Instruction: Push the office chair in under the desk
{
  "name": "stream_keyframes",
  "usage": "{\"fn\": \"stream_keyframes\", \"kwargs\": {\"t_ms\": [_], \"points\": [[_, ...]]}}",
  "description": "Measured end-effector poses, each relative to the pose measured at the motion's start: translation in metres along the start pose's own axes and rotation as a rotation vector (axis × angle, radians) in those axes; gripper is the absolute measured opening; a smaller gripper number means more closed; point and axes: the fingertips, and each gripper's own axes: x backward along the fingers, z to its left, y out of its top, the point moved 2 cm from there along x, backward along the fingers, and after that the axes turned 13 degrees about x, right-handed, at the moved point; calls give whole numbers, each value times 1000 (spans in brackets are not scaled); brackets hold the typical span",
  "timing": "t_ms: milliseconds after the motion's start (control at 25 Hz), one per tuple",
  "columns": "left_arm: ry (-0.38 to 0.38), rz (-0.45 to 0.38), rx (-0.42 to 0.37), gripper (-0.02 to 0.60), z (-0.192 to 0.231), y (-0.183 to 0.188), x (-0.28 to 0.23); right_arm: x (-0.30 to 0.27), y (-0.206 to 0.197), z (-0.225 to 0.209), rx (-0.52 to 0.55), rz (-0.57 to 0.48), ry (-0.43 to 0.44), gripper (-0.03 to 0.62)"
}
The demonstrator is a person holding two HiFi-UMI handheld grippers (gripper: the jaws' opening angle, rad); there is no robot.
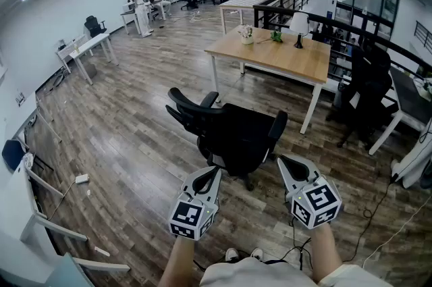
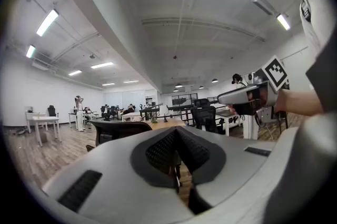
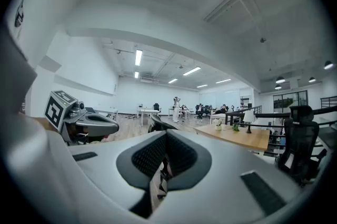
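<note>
The black office chair [image 1: 233, 134] stands on the wood floor a short way in front of the wooden desk [image 1: 283, 56], with its backrest toward the left. Both grippers are held level just on my side of it. My left gripper [image 1: 214, 173] is shut and empty, its tip near the seat's near edge. My right gripper [image 1: 283, 161] is also shut and empty, close to the chair's right armrest. The left gripper view shows shut jaws, the chair's back [image 2: 118, 130] beyond them and the right gripper [image 2: 253, 96] alongside. The right gripper view shows the desk [image 3: 242, 136] ahead.
A lamp [image 1: 298, 25] and small items stand on the desk. A second black chair [image 1: 368, 90] sits by a white desk [image 1: 405, 100] at the right. Cables [image 1: 378, 204] trail on the floor at the right. White desks [image 1: 88, 49] line the left wall; people [image 1: 138, 5] are far back.
</note>
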Motion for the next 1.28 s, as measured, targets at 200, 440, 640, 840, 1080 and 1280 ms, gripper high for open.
{"fn": "stream_keyframes", "kwargs": {"t_ms": [200, 440, 640, 840, 1080, 1280], "points": [[-2, -50, 50, 3, 0, 3, 6, 4, -7, 1, -39, -3, 2, 11], [37, -69, 37, 3, -2, 3, 7, 5, -12, -6, -37, -4, 14, 14], [76, -73, 22, 3, -3, 5, 4, 7, -10, -8, -21, -31, 50, 12], [97, -60, -1, 8, -10, 4, 2, 10, -17, -10, 23, -13, 78, 12], [148, -53, 25, 8, -7, -5, 0, 4, -29, -15, 10, -6, 99, 14], [175, -48, 21, 8, 5, -8, -6, -10, -36, -24, 12, 3, 88, 14]]}}
